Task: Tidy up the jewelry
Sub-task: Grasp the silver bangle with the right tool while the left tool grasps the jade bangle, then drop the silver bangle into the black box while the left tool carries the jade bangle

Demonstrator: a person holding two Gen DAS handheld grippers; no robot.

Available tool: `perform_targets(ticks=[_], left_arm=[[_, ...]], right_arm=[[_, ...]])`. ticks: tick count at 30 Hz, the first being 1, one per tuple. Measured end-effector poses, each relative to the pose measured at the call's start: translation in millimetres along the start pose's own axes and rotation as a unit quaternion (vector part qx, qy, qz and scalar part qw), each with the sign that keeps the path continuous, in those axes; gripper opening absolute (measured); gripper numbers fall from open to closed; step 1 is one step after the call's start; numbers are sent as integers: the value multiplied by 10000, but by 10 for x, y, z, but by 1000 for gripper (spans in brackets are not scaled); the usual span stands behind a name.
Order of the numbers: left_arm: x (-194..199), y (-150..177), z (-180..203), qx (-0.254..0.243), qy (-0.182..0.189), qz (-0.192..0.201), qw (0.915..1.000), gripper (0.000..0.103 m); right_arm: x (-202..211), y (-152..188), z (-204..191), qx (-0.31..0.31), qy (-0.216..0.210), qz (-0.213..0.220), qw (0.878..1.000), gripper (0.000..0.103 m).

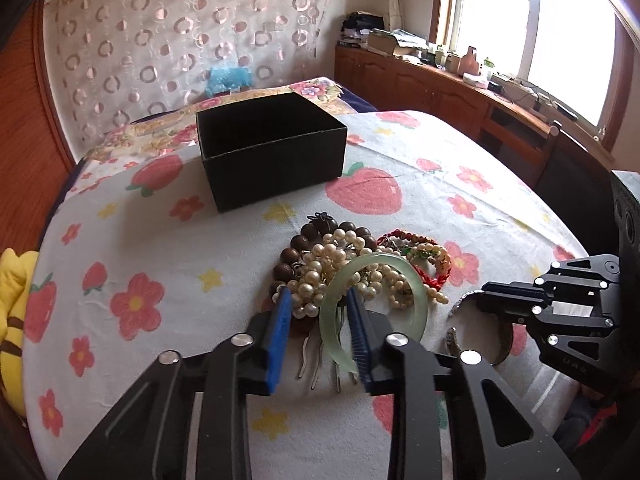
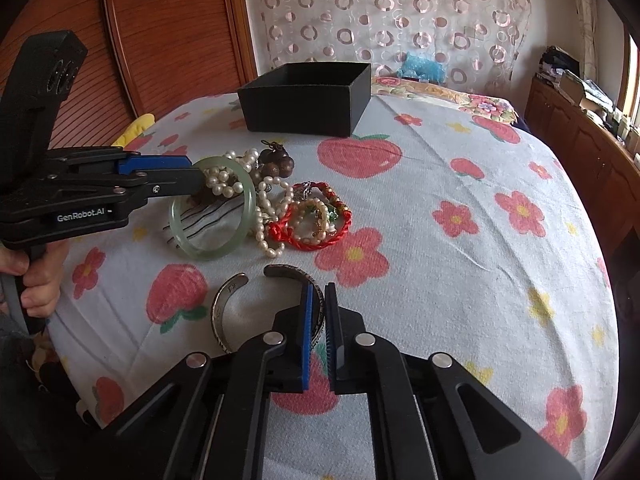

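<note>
A heap of jewelry lies on the strawberry-print sheet: pearl strands point(image 1: 332, 256), brown wooden beads point(image 1: 296, 244), a red cord bracelet point(image 1: 436, 276) and a pale green bangle point(image 1: 416, 304). My left gripper point(image 1: 318, 294) has one blue pad inside the bangle and one outside. Its pads are closed on the bangle's rim with some pearls wedged in; from the right wrist view the left gripper point(image 2: 192, 172) meets the bangle point(image 2: 212, 250) at its far edge. My right gripper point(image 2: 320, 288) is shut on a silver cuff bracelet point(image 2: 224, 312). An open black box point(image 1: 276, 168) stands behind the heap.
A metal hair comb point(image 2: 208, 216) lies under the bangle. A yellow plush toy point(image 1: 12, 320) sits at the bed's left edge, beside the wooden headboard point(image 2: 160, 40). A cluttered wooden cabinet point(image 1: 440, 92) runs under the window on the right. A hand point(image 2: 36, 284) grips the left gripper's handle.
</note>
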State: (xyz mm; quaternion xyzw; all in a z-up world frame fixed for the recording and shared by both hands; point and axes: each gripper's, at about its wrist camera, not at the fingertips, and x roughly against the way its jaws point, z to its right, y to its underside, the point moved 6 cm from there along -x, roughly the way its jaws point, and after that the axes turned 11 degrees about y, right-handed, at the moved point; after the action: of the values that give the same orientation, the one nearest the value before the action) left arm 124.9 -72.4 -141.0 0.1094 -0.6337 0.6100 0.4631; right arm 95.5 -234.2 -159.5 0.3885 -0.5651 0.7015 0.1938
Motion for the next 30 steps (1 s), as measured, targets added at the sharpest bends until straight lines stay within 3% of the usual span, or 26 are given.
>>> perform_targets(ticks=[7, 18, 30], left_arm=[[21, 11, -7, -114, -146, -13, 9998, 8], [357, -111, -109, 61, -298, 507, 9982, 7], [511, -330, -206, 118, -369, 867, 9955, 7]], right_arm=[[-7, 7, 9, -21, -16, -4, 10000, 7], [96, -52, 42, 39, 103, 214, 9997, 6], [275, -409, 116, 178, 213, 644, 9975, 6]])
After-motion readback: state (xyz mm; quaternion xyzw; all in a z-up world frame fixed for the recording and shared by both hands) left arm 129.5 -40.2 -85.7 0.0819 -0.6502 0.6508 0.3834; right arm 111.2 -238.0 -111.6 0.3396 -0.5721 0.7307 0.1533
